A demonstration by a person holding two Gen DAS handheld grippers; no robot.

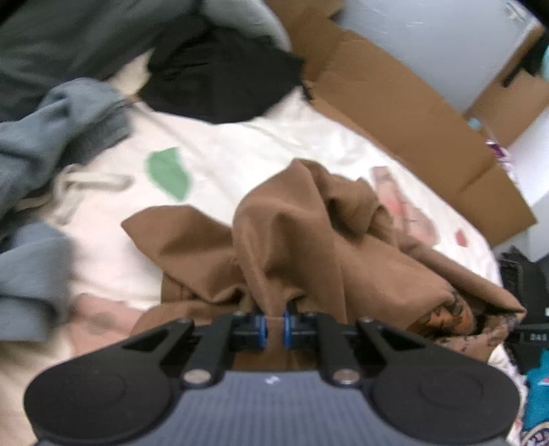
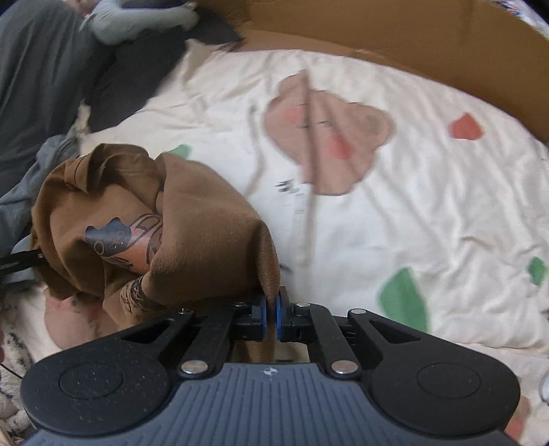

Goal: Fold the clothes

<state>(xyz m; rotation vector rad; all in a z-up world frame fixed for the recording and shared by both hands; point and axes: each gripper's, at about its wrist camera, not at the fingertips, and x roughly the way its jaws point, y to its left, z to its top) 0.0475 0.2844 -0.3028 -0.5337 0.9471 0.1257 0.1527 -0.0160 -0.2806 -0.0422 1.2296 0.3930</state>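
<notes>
Brown cloth fills the space in front of both tools: a crumpled brown garment point(image 1: 284, 240) lies bunched on a bed, and each tool has a pinch of it. In the left wrist view, the left gripper point(image 1: 273, 326) has its blue-edged fingers point(image 1: 261, 326) drawn almost together, with a narrow fold of the brown fabric squeezed between them and rising away from the tips in a ridge. In the right wrist view, the right gripper point(image 2: 271, 317) is likewise clamped, its fingers point(image 2: 263, 317) nearly touching on a thin edge of the same garment point(image 2: 144, 219), which drapes off to the left of the tips. A dark printed graphic point(image 2: 116, 240) shows on a fold of the cloth there, partly hidden in the creases.

Under the garment spreads a cream bedsheet point(image 2: 411, 212) printed with a bear face point(image 2: 329, 137), green patches point(image 1: 168, 173) and a red patch point(image 2: 465, 127). Left of the brown heap in the left wrist view sit rumpled blue-grey clothes point(image 1: 51, 137), blurred at the edge. Farther back a black garment point(image 1: 223, 75) rests on the sheet, with grey fabric point(image 1: 68, 37) behind it. Brown cardboard point(image 1: 411, 113) runs along the far side of the bed, touching the sheet's edge. In the right wrist view's top left corner a person's grey sleeve point(image 2: 137, 20) shows.
</notes>
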